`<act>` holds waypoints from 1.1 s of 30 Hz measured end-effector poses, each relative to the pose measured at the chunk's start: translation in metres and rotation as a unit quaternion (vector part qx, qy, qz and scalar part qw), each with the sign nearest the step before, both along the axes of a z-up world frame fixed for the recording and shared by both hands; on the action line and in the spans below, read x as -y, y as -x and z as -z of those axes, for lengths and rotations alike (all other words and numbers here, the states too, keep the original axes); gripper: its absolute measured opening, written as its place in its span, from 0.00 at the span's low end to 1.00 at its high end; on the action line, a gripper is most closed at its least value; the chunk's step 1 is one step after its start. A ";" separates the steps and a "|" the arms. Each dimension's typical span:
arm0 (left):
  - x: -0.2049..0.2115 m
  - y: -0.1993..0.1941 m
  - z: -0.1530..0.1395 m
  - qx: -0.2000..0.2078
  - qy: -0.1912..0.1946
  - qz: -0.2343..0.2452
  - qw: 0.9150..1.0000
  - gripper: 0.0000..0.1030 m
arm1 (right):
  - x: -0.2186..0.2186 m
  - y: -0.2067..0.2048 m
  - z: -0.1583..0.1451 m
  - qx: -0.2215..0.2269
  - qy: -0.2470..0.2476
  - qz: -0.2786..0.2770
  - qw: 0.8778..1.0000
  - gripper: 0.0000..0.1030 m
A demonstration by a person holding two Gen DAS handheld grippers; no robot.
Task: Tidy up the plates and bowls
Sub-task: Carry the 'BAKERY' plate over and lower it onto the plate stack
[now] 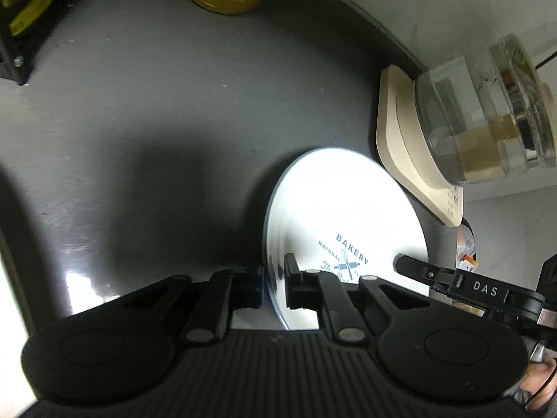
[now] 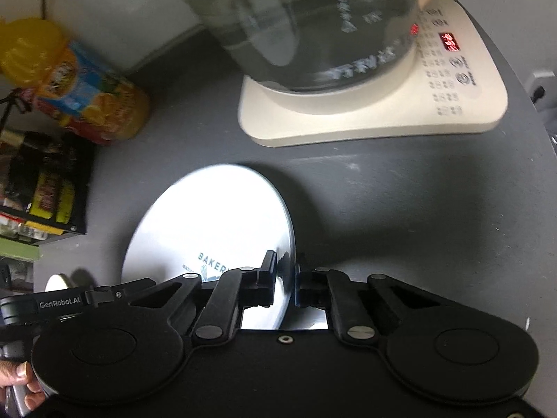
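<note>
Nearest the lens in both wrist views are the tongs themselves, and each pair is clamped on the rim of the same white plate [image 1: 334, 209]: the left tongs [image 1: 273, 287] pinch its left edge, with one black pad behind the rim and one on the printed face, and the right tongs [image 2: 286, 284] pinch its right edge in the same way. The tip of the right tongs also shows at the plate's right rim in the left view, so the two grips sit on opposite sides, roughly across the widest part of the plate. That is the relation the coming move seems to turn on: the plate lies straight ahead of both pairs and between them, neither hand plainly nearer, so any lift or carry would probably need both hands to travel together and keep the same spacing. The plate's blue "BAKERY" print sits toward the near rim, and its far rim reaches out over the dark desk [image 1: 156, 111]; whether the plate rests on the desk or is just clear of it I cannot tell. Farther back and to the right stands a glass kettle [image 2: 306, 24] on a cream base [image 2: 376, 118], near the plate's far edge, which looks like the main thing to steer clear of. At the far left are a yellow jar [image 2: 87, 97] and a black rack [image 2: 45, 188] of packets.
</note>
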State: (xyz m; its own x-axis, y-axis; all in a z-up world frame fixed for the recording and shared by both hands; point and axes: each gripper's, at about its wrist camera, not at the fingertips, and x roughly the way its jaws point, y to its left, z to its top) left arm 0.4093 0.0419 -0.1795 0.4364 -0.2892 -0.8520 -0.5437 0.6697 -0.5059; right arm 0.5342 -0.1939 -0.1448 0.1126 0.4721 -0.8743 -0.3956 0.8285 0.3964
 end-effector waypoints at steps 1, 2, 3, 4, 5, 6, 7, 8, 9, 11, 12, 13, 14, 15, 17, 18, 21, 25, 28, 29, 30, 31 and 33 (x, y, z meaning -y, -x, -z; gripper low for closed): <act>-0.002 0.003 -0.002 0.003 0.000 -0.004 1.000 0.09 | -0.002 0.003 -0.003 0.004 -0.005 -0.005 1.000 0.08; -0.005 0.006 -0.003 0.004 -0.001 -0.007 1.000 0.09 | -0.004 0.006 -0.005 0.007 -0.011 -0.010 1.000 0.07; -0.007 0.009 -0.005 0.004 -0.003 -0.012 1.000 0.09 | -0.006 0.008 -0.007 0.009 -0.017 -0.015 1.000 0.07; -0.010 0.013 -0.006 0.004 -0.004 -0.018 1.000 0.09 | -0.008 0.011 -0.010 0.012 -0.021 -0.020 1.000 0.07; -0.013 0.018 -0.008 0.004 -0.003 -0.025 1.000 0.09 | -0.011 0.014 -0.013 0.016 -0.024 -0.027 0.999 0.07; -0.016 0.022 -0.010 0.005 -0.002 -0.031 1.000 0.09 | -0.017 0.017 -0.017 0.022 -0.027 -0.034 0.999 0.07; -0.019 0.027 -0.012 0.008 -0.002 -0.037 0.999 0.09 | -0.022 0.019 -0.019 0.026 -0.031 -0.040 0.998 0.07; -0.021 0.031 -0.015 0.011 -0.004 -0.042 0.999 0.09 | -0.024 0.021 -0.023 0.027 -0.037 -0.044 0.998 0.07; -0.024 0.035 -0.017 0.014 -0.005 -0.048 0.999 0.09 | -0.028 0.022 -0.025 0.029 -0.041 -0.047 0.998 0.07; -0.030 0.045 -0.024 0.021 -0.006 -0.061 0.998 0.09 | -0.036 0.027 -0.031 0.037 -0.047 -0.058 0.996 0.07; -0.033 0.049 -0.028 0.025 -0.009 -0.066 0.997 0.09 | -0.041 0.029 -0.033 0.039 -0.052 -0.064 0.996 0.07; -0.036 0.055 -0.032 0.029 -0.013 -0.072 0.997 0.09 | -0.045 0.031 -0.036 0.039 -0.057 -0.067 0.995 0.08; -0.039 0.060 -0.036 0.032 -0.016 -0.079 0.996 0.09 | -0.049 0.032 -0.039 0.038 -0.062 -0.071 0.995 0.08; -0.043 0.065 -0.039 0.035 -0.017 -0.085 0.996 0.09 | -0.052 0.034 -0.042 0.039 -0.066 -0.077 0.994 0.08; -0.048 0.075 -0.044 0.040 -0.021 -0.100 0.994 0.09 | -0.061 0.038 -0.047 0.044 -0.069 -0.089 0.993 0.08; -0.051 0.080 -0.047 0.042 -0.023 -0.106 0.993 0.09 | -0.067 0.040 -0.050 0.047 -0.071 -0.096 0.992 0.08; -0.058 0.095 -0.054 0.046 -0.026 -0.127 0.991 0.09 | -0.081 0.048 -0.059 0.056 -0.073 -0.118 0.989 0.08; -0.069 0.113 -0.061 0.049 -0.029 -0.151 0.987 0.09 | -0.097 0.057 -0.067 0.066 -0.078 -0.145 0.984 0.08; -0.075 0.126 -0.065 0.050 -0.031 -0.169 0.984 0.09 | -0.109 0.062 -0.071 0.069 -0.081 -0.162 0.981 0.08; -0.077 0.130 -0.066 0.050 -0.031 -0.175 0.983 0.09 | -0.113 0.064 -0.071 0.069 -0.082 -0.168 0.980 0.08; -0.078 0.134 -0.067 0.051 -0.033 -0.179 0.982 0.09 | -0.116 0.066 -0.072 0.068 -0.083 -0.173 0.979 0.08; -0.080 0.138 -0.067 0.051 -0.035 -0.184 0.981 0.09 | -0.117 0.068 -0.073 0.068 -0.085 -0.178 0.978 0.08; -0.084 0.147 -0.069 0.050 -0.035 -0.195 0.979 0.09 | -0.123 0.073 -0.073 0.066 -0.087 -0.189 0.976 0.08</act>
State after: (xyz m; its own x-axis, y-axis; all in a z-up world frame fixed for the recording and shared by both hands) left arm 0.2623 0.1254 -0.1108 0.5843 -0.0261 -0.8111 -0.7152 0.4557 -0.5299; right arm 0.4616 -0.0707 -0.0722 0.0083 0.6425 -0.7662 -0.7174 0.5376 0.4430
